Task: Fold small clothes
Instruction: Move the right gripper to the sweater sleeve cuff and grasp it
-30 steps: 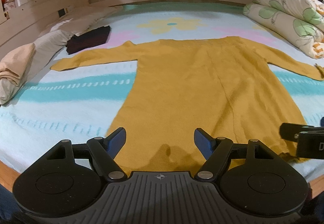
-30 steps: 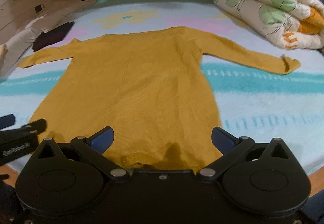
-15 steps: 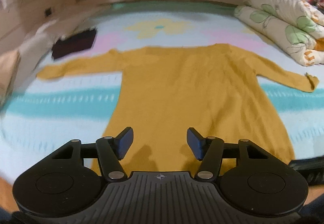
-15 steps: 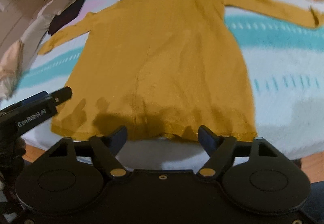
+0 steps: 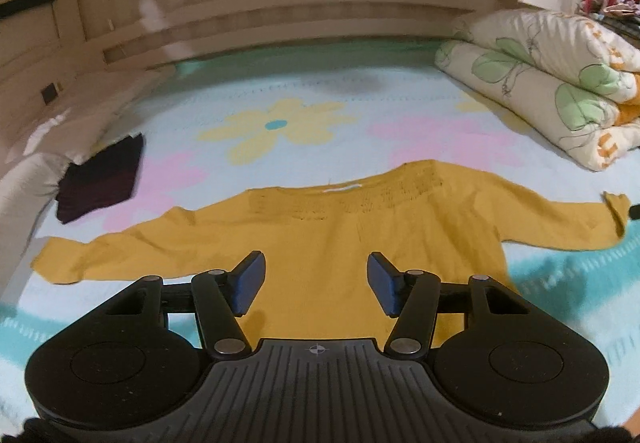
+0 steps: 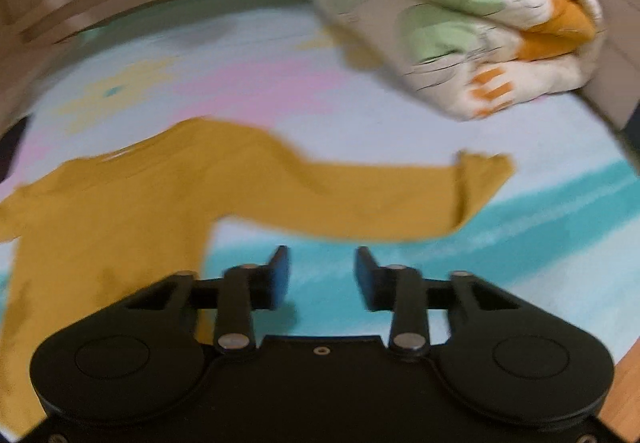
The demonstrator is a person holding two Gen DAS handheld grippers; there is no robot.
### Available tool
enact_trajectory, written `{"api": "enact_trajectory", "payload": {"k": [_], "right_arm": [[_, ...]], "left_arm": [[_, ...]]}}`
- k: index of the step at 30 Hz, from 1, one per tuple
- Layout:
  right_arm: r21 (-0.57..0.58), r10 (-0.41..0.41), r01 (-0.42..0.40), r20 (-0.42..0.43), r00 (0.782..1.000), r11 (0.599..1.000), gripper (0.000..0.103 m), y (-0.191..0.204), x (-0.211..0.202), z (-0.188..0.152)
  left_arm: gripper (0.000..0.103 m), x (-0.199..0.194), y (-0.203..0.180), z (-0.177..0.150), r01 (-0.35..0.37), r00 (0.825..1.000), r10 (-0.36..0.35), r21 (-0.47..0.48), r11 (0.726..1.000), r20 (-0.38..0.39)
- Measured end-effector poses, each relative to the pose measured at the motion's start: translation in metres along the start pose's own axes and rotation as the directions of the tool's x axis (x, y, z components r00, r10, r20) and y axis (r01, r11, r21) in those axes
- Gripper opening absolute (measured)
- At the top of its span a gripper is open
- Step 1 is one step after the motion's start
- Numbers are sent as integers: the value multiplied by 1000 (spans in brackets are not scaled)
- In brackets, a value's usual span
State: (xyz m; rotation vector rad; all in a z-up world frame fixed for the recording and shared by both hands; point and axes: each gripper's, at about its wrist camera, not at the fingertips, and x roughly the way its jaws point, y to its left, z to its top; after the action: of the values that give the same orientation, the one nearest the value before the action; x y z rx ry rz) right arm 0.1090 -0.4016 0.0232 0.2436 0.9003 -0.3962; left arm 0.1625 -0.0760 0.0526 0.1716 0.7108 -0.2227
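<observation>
both pairs of blue-padded fingers are empty. your left gripper [image 5: 315, 283] stands partly open over the chest of the mustard-yellow knitted long-sleeved sweater [image 5: 360, 243]; your right gripper [image 6: 322, 279] is closing, narrower, with only bedsheet between its pads, just short of the right sleeve [image 6: 380, 199].

that sweater lies flat and face down on the pale blue flowered bedsheet [image 5: 400, 103], sleeves spread to both sides, neckline away from you.

the step in hand looks like the sleeve fold. reopen the right pads before you reach the cuff [image 6: 484, 175], since closing now catches nothing. pinch the cuff edge, not the sheet under it, and carry it across the body while the left gripper takes the other cuff [image 5: 52, 263]. keep the body flat.

count, largest first: one bed, one folded floral quilt [image 5: 560, 91], one yellow sweater with two sleeves, one dark folded garment [image 5: 100, 179], two grippers.
</observation>
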Motion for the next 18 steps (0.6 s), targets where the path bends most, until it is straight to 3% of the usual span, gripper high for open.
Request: {"api": "enact_trajectory", "payload": {"k": [8, 13, 18], "right_arm": [[110, -200, 203, -39, 979, 973, 41, -72, 88, 54], [186, -202, 214, -77, 976, 959, 41, -97, 130, 71], [179, -222, 243, -131, 966, 953, 43, -98, 164, 80]], "left_arm": [[55, 47, -2, 1, 69, 990, -73, -35, 997, -119], [55, 60, -8, 6, 84, 986, -86, -22, 996, -142], [55, 73, -7, 6, 76, 981, -79, -26, 997, -176]]}}
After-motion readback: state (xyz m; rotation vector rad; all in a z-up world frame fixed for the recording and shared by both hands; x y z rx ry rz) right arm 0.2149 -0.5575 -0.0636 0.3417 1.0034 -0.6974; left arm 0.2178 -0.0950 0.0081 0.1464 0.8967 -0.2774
